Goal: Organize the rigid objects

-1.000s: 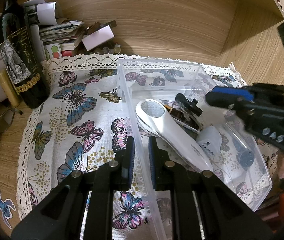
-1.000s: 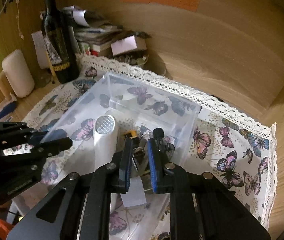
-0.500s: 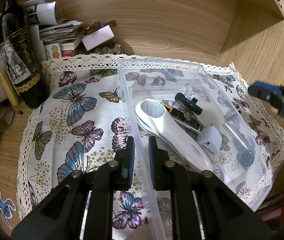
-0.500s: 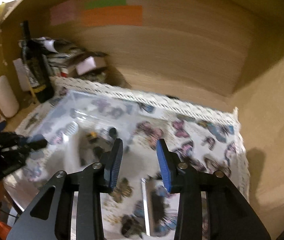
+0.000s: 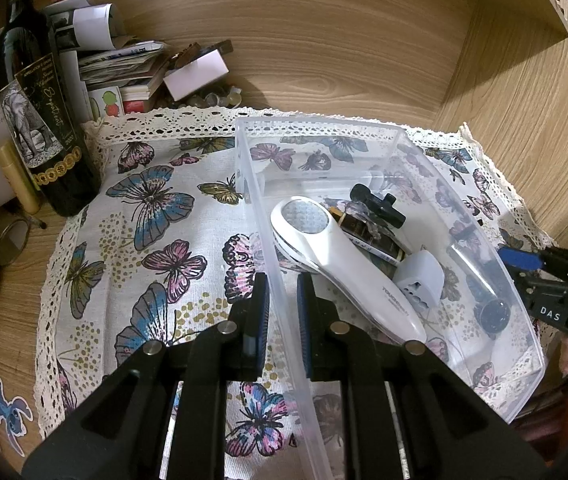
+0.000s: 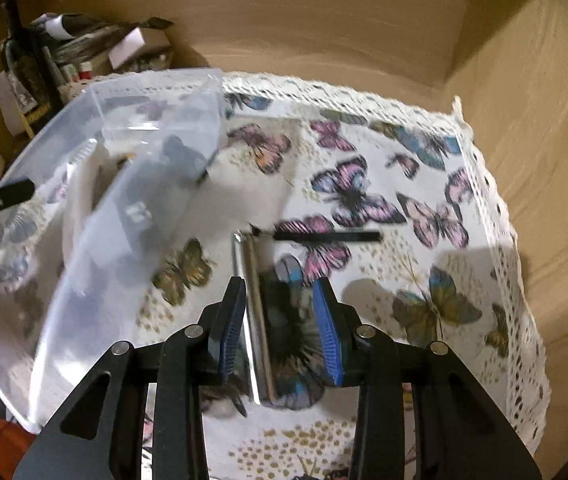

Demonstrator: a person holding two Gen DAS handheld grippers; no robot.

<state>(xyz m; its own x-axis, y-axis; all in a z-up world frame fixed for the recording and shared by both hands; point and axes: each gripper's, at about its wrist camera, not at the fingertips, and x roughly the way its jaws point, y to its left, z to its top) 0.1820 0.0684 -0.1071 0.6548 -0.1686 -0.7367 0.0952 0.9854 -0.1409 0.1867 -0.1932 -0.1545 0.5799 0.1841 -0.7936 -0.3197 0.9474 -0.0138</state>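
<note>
with left gripper (image 5: 282,312) clamped on the clear bin's (image 5: 522,322) near wall to steady it, centre the parted right gripper (image 6: 278,330) over the shiny metal bar (image 6: 254,312) lying on the butterfly cloth (image 6: 424,280) beside the bin, then close squarely.

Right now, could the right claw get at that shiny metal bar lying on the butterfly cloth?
Probably yes. The right claw stands open above the metal bar, which lies bare on the cloth beside the clear bin, nothing covering it.
</note>
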